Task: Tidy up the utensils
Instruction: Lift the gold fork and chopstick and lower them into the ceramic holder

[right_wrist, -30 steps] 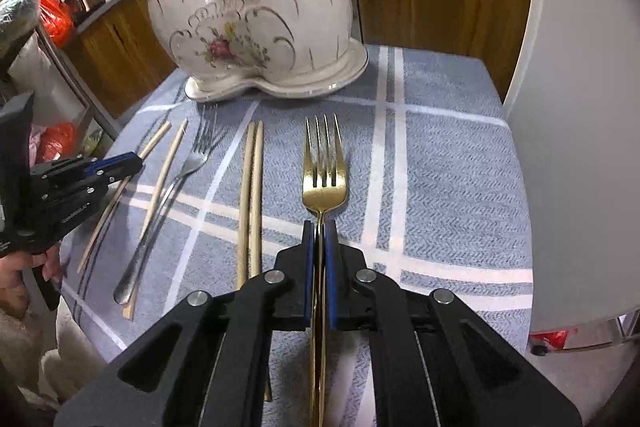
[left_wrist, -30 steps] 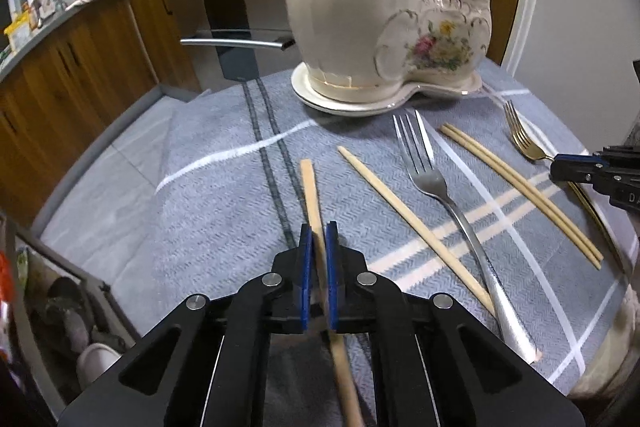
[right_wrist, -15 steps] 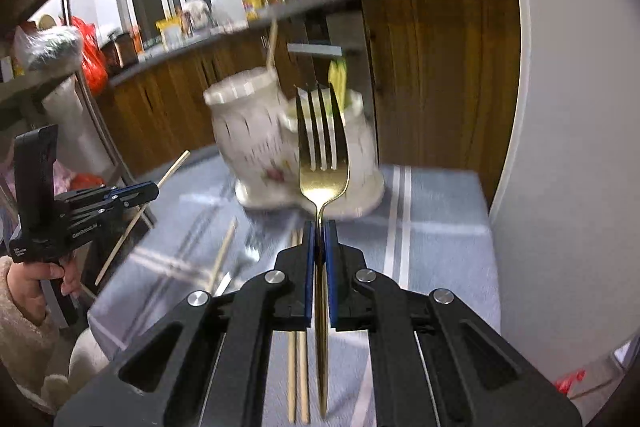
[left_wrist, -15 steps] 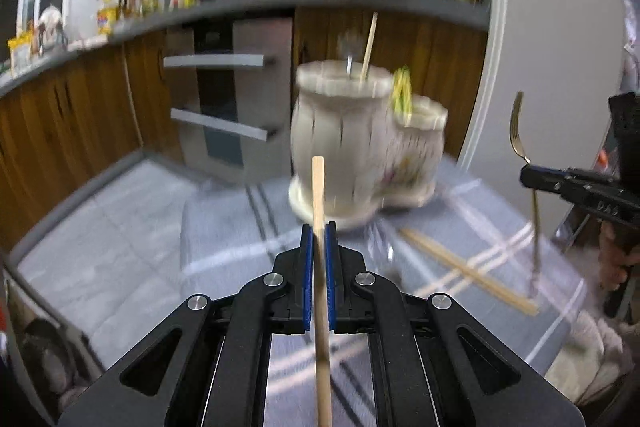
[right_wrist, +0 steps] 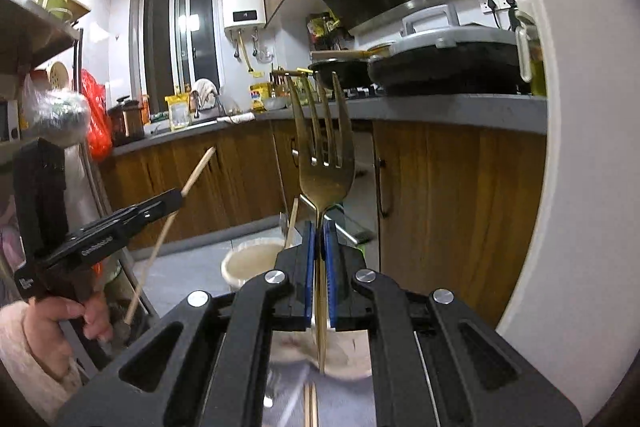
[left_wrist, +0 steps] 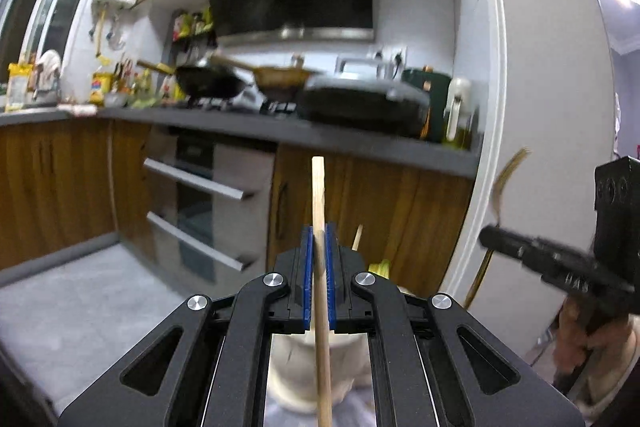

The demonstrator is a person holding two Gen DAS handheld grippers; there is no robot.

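Note:
My left gripper is shut on a wooden chopstick and holds it upright in the air. My right gripper is shut on a gold fork, tines up. The cream ceramic utensil holder sits low behind the left gripper's frame, mostly hidden; its rim shows in the right wrist view with a chopstick standing in it. The right gripper with the blurred fork shows in the left wrist view. The left gripper with its chopstick shows in the right wrist view.
A pair of chopsticks lies on the grey striped cloth below the right gripper. Wooden kitchen cabinets, an oven and a dark counter with pans stand behind. A white wall edge stands at right.
Both grippers have lifted their utensils off the table and tilted up, so the chopstick and the fork now stand upright. The table has dropped out of view.

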